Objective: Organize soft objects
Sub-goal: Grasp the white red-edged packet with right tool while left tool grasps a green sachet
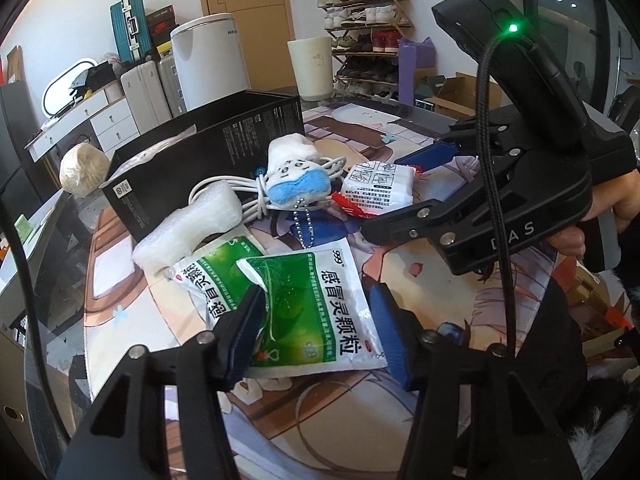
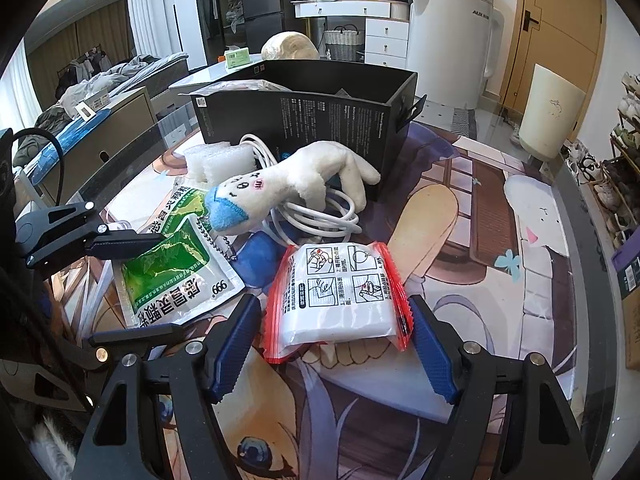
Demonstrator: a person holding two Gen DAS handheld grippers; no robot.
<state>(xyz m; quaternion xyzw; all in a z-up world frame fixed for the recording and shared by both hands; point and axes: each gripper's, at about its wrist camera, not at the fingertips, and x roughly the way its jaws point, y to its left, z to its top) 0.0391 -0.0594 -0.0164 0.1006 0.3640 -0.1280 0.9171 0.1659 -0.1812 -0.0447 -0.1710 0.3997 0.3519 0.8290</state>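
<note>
A green and white medicine sachet (image 1: 320, 304) lies on the printed mat, buckled between the pads of my left gripper (image 1: 316, 308), which is shut on its side edges. A second green sachet (image 1: 204, 280) lies under it. My right gripper (image 2: 334, 312) is shut on a white pack with red sealed edges (image 2: 340, 296), its blue pads against both seams. From the left wrist view the right gripper (image 1: 386, 192) holds that pack (image 1: 380, 186) near the mat. A white plush toy with a blue cap (image 2: 280, 192) lies on a coiled white cable (image 2: 320, 216) just behind.
An open black box (image 2: 320, 120) stands behind the pile with wrapping inside. White foam pieces (image 2: 218, 160) lie at its left foot. A ball of twine (image 1: 84, 174) sits beyond the box. The round table's glass rim (image 2: 580, 216) curves on the right.
</note>
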